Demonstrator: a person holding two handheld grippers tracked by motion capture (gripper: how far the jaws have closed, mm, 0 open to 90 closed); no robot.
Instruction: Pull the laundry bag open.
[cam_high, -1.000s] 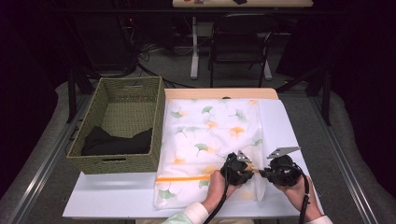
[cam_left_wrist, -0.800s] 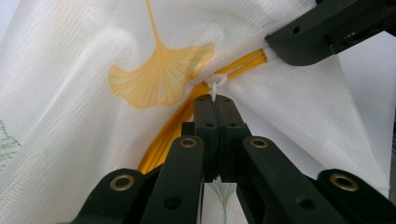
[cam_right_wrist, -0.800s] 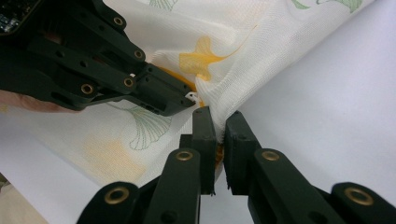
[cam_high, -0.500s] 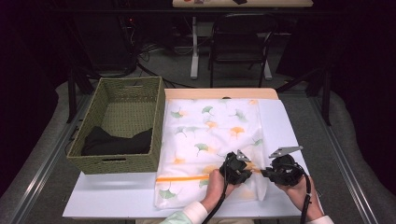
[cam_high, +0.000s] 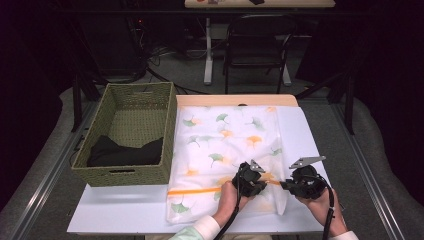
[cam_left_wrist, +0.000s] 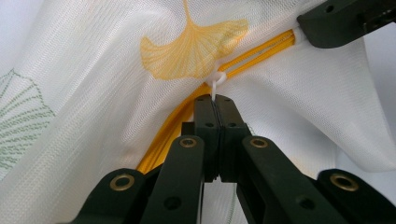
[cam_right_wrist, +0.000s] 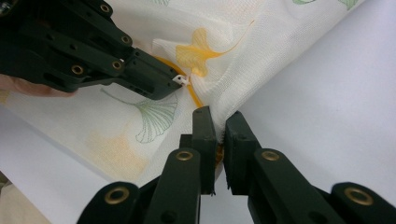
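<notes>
Firmly pinched: zipper pull, mesh bag.

There were no words, numbers or signs to read anywhere. The white mesh bag had only leaf pictures in green and orange on it. The green basket had no label.

light: bright on table, dark surround | focus: sharp | glare: none
</notes>
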